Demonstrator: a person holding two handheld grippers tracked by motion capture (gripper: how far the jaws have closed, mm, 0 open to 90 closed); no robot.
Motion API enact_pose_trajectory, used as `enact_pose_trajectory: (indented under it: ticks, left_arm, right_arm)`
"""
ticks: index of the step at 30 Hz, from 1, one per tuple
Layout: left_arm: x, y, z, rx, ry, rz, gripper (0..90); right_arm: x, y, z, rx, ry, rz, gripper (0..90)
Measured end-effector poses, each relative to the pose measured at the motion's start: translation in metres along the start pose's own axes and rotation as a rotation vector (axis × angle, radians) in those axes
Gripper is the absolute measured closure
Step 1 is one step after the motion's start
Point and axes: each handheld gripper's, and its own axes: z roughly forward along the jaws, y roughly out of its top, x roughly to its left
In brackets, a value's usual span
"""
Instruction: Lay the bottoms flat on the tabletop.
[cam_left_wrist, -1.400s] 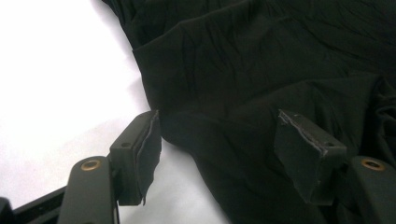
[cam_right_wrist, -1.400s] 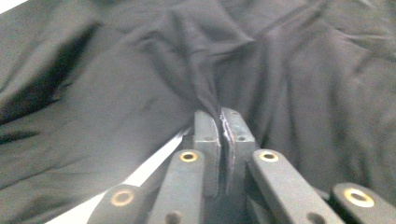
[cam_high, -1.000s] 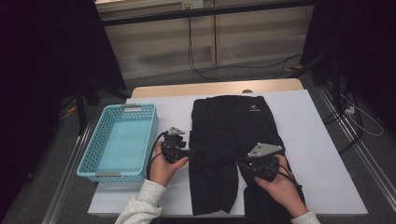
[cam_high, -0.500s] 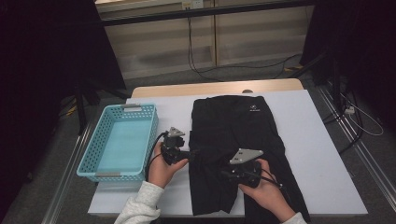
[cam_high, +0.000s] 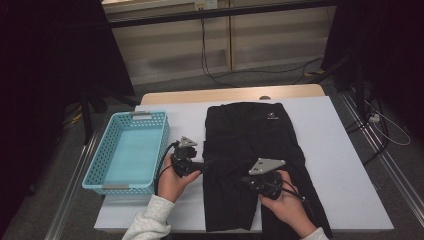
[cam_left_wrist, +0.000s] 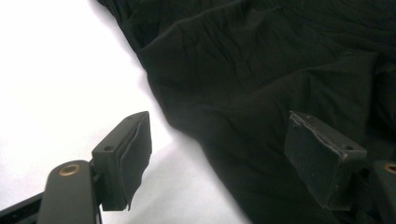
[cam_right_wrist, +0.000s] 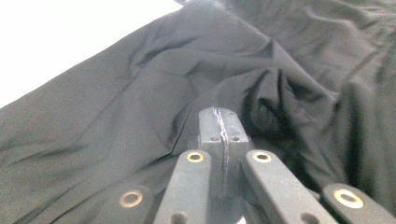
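A black garment (cam_high: 250, 130) with a small white logo lies spread flat on the white table (cam_high: 340, 165). My left gripper (cam_high: 202, 166) rests at the garment's left edge. Its jaws have just been opening and stand open, one pad over bare table and the other over the black cloth (cam_left_wrist: 261, 70), with nothing pressed between them (cam_left_wrist: 219, 140). My right gripper (cam_high: 245, 181) lies on the lower middle of the garment. Its jaws have just been closing and now stand shut (cam_right_wrist: 219, 122), with puckered folds of the cloth (cam_right_wrist: 116, 116) drawn up to the tips.
A light blue mesh basket (cam_high: 150, 114) stands on the table's left side, close beside my left hand. Bare white table stretches to the right of the garment. Cables trail across the floor beyond the table's far edge.
My right gripper has slid left across the garment toward its middle, and its jaws have come together. The left hand has stayed where it was.
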Motion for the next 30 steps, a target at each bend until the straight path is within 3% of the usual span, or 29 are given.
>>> enact_pose_trajectory:
  ticks: [11,15,23,28,30]
  left_arm:
    - [0.0,-0.006,0.0,0.02,-0.01,-0.002,23.9]
    - [-0.004,-0.01,0.002,0.034,-0.007,0.005,25.4]
    - [-0.016,-0.017,0.01,0.064,0.006,0.041,32.1]
    - [-0.023,-0.017,0.009,0.078,-0.001,0.033,43.6]
    - [-0.024,-0.016,0.009,0.078,-0.027,-0.001,50.5]
  right_arm:
    - [-0.022,-0.011,-0.012,0.001,-0.028,0.061,89.3]
    - [-0.022,-0.016,-0.007,0.047,-0.043,0.05,89.2]
    - [-0.021,-0.019,-0.003,0.062,-0.04,0.047,89.1]
    - [-0.021,-0.019,-0.003,0.063,-0.042,0.045,88.8]
    - [-0.02,-0.019,-0.003,0.061,-0.042,0.044,88.7]
